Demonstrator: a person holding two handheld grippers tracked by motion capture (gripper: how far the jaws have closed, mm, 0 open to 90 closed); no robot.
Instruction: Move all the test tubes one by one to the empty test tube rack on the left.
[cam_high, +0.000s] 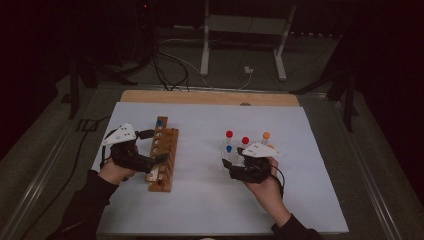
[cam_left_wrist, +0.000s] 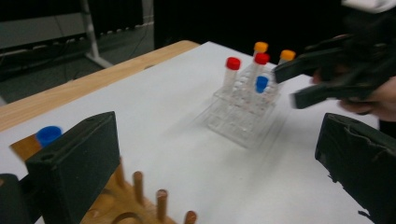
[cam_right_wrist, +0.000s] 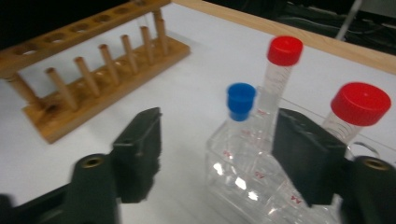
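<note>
Jaws of left gripper (cam_left_wrist: 224, 154) spread wide, nothing between; wooden tube rack (cam_left_wrist: 135, 200) just below and beside its left jaw, blue-capped tube (cam_left_wrist: 48, 135) seated at rack's far end. Right gripper (cam_right_wrist: 217, 156) jaws apart, bracketing corner of clear plastic rack (cam_right_wrist: 243, 172), pads not pressing; blue-capped tube (cam_right_wrist: 241, 101) between jaws, two red-capped tubes (cam_right_wrist: 284, 51) by right jaw.

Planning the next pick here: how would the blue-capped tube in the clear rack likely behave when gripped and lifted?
The blue-capped tube looks like thin clear plastic, so probably light and stiff. Its smooth round wall may slip between flat pads. It stands upright in the clear rack, which also looks light, so the rack might lift or shift if the tube sticks.
</note>
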